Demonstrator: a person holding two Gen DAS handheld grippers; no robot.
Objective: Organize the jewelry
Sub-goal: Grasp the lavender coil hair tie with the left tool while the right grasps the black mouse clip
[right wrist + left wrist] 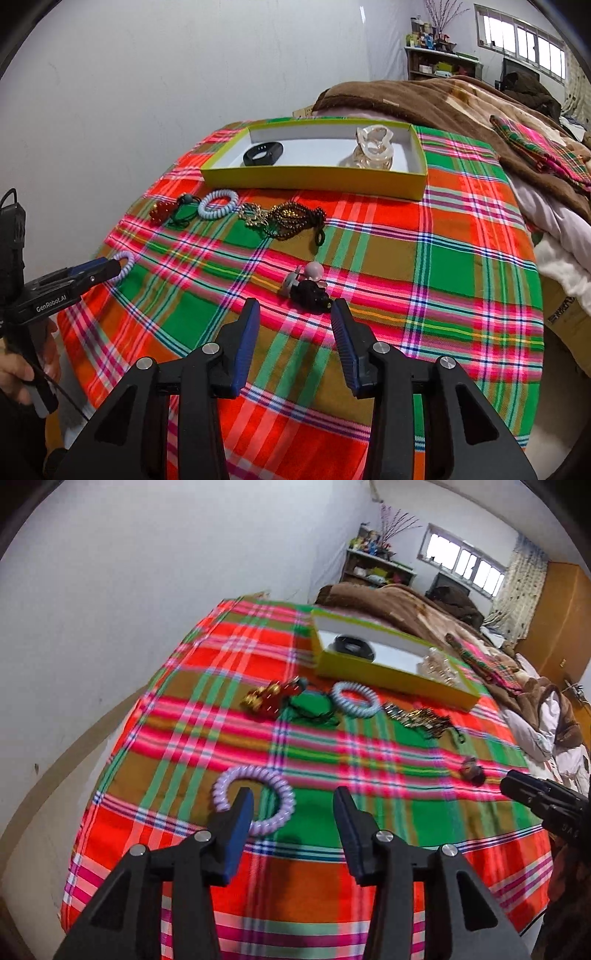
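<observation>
Hovering with jaws apart, the left hand-held gripper straddled the near-left lilac coil, ungripped; the right hand-held gripper, also released, faced the near clips, both bound for the far box.

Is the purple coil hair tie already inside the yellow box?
No, the purple coil hair tie lies on the plaid cloth near the left gripper, well short of the yellow box.

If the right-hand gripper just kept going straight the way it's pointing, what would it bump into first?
Most likely the small grey and black hair ties lying on the plaid cloth just ahead of the open right gripper. Depth is hard to judge here, so it might meet the cloth first.
</observation>
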